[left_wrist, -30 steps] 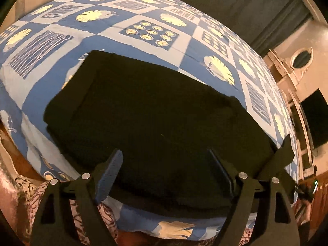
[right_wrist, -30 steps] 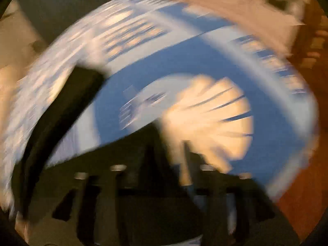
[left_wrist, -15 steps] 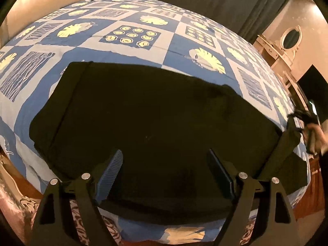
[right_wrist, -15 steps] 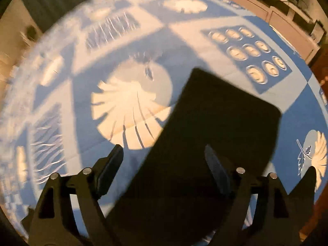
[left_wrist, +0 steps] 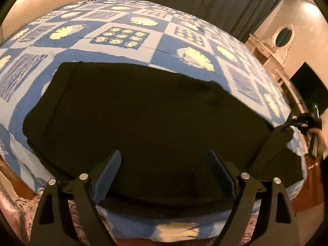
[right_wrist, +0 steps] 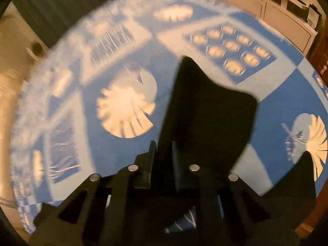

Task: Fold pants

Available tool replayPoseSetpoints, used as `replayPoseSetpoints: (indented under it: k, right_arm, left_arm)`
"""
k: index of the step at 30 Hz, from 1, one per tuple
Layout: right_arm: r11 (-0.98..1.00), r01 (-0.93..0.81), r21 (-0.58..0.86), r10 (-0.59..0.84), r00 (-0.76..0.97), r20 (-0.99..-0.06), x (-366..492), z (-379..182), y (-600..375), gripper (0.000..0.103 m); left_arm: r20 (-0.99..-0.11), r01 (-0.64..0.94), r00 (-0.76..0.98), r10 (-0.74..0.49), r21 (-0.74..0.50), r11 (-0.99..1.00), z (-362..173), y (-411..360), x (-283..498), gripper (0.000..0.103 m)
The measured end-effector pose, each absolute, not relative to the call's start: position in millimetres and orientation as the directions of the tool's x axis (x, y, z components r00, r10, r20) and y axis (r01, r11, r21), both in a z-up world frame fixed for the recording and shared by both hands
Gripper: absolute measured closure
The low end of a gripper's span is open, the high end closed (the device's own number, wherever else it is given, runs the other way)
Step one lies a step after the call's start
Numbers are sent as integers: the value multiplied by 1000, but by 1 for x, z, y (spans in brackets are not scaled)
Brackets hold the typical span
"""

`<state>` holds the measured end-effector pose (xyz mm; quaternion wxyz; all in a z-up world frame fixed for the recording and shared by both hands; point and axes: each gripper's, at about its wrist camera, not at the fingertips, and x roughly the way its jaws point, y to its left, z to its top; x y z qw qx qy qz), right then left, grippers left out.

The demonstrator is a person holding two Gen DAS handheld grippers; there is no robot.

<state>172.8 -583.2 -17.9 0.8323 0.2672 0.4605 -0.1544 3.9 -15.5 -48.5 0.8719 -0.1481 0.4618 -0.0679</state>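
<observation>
Your left claw (left_wrist: 164, 174) hangs wide open over the near edge of the black pants (left_wrist: 143, 123), gripping nothing. Your right claw (right_wrist: 164, 153) has just snapped closed on a pants leg end, lifting it; the blur hides the hem. Beyond, the pants lie flat on the blue patterned bedspread (left_wrist: 123, 20), with bare bed behind them.

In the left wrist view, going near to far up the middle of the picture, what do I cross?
Left gripper, jaws wide and nothing between them → black pants spread flat → blue and white patterned bedspread → dark curtain at the back.
</observation>
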Motion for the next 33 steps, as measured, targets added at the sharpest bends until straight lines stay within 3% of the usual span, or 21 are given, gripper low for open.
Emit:
replayPoseSetpoints:
  k: [6, 9, 11, 13, 15, 17, 21, 26, 31, 32, 33]
  right_arm:
    - [707, 481, 519, -21, 748, -664, 34, 17, -626, 95]
    - [651, 522, 551, -48, 752, -657, -14, -3, -648, 92]
    - [654, 558, 510, -46, 703, -709, -18, -16, -650, 91]
    - [684, 541, 490, -30, 692, -721, -4, -18, -641, 84]
    - [740, 504, 446, -19, 678, -735, 25, -10, -623, 55]
    - [772, 472, 425, 1, 668, -744, 60, -5, -604, 42]
    - [788, 521, 328, -18, 552, -834, 150, -16, -573, 37]
    - [800, 594, 84, -157, 341, -927, 233, -44, -535, 25]
    - [777, 625, -73, -218, 159, -963, 250, -75, -527, 25]
    - [774, 630, -60, -210, 166, -963, 246, -75, -527, 28]
    - [776, 628, -55, -207, 171, -963, 244, -76, -528, 42]
  left_arm:
    - [-764, 76, 557, -326, -345, 936, -42, -48, -7, 17]
    - [-772, 112, 532, -348, -343, 933, -46, -67, -10, 17]
    - [-776, 120, 524, -351, -341, 932, -48, -77, -10, 17]
    - [-775, 122, 521, -357, -346, 930, -47, -84, -10, 18]
    - [-774, 130, 515, -367, -353, 927, -46, -89, -9, 17]
    - [-772, 133, 516, -370, -354, 926, -46, -93, -7, 17]
    - [-776, 112, 497, -388, -386, 916, -52, -89, -3, 17]
    - [-778, 100, 465, -422, -427, 899, -60, -78, 6, 18]
    - [-780, 121, 445, -441, -436, 892, -58, -77, 8, 18]
    - [-779, 126, 442, -444, -437, 891, -58, -77, 8, 17]
    - [-778, 133, 440, -448, -437, 890, -59, -77, 8, 17]
